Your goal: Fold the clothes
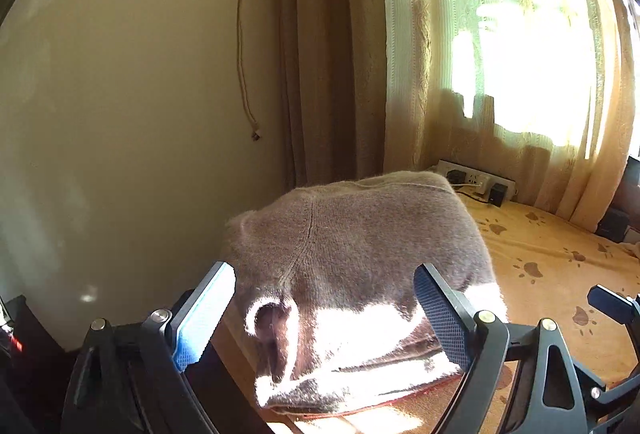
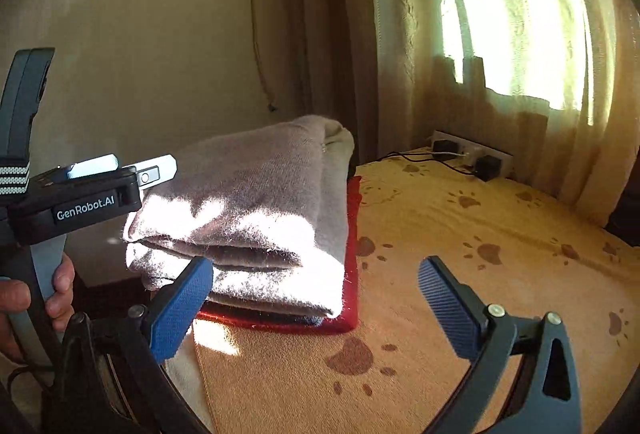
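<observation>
- One grey sweater [image 2: 248, 218] lies folded on a red garment [image 2: 352, 254], stacked at the near corner of the paw-print cover [image 2: 460, 274].
- Folding looks finished; no loose clothing shows.
- Left gripper [image 1: 324, 318] and right gripper [image 2: 316, 306] both gape wide, holding nothing.
- "GenRobot.AI" reads on the left gripper's body.

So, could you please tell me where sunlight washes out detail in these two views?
Left wrist view: the window behind the curtain is blown out, and a white patch burns the folded grey garment at its near edge. Right wrist view: glare bleaches the garment's front folds.
</observation>
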`<state>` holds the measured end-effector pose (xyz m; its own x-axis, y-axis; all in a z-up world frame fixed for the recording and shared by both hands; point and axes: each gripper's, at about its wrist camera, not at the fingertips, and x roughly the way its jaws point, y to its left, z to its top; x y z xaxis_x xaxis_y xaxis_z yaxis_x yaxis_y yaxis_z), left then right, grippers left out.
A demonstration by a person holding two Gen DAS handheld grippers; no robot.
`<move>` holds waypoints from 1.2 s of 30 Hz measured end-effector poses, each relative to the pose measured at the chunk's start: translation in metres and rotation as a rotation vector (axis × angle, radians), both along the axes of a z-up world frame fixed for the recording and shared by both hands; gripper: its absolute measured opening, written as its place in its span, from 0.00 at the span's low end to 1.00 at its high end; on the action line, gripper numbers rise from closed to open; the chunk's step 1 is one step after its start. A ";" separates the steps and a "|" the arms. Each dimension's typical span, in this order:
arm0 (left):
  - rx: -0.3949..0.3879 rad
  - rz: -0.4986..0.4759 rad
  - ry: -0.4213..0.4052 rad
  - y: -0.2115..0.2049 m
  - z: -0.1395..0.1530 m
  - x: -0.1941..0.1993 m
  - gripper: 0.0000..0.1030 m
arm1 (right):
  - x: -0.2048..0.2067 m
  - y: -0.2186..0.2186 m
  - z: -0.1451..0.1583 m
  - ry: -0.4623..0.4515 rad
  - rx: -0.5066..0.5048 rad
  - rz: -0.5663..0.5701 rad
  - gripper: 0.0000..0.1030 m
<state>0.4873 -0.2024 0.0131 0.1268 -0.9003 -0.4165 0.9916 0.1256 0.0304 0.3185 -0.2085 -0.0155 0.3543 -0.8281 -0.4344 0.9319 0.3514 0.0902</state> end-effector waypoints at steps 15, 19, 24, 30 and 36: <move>-0.105 0.038 -0.110 0.071 0.032 -0.066 0.90 | -0.028 0.057 0.041 0.036 -0.096 -0.083 1.00; -0.086 0.057 -0.122 0.072 0.031 -0.070 0.90 | -0.031 0.057 0.046 0.028 -0.101 -0.088 1.00; -0.054 0.082 -0.085 0.065 0.028 -0.062 0.90 | -0.031 0.050 0.048 0.036 -0.093 -0.102 1.00; -0.047 0.103 -0.066 0.058 0.028 -0.054 0.90 | -0.023 0.040 0.061 0.038 -0.109 -0.097 1.00; -0.041 0.116 -0.072 0.052 0.027 -0.050 0.90 | -0.011 0.035 0.064 0.058 -0.129 -0.089 1.00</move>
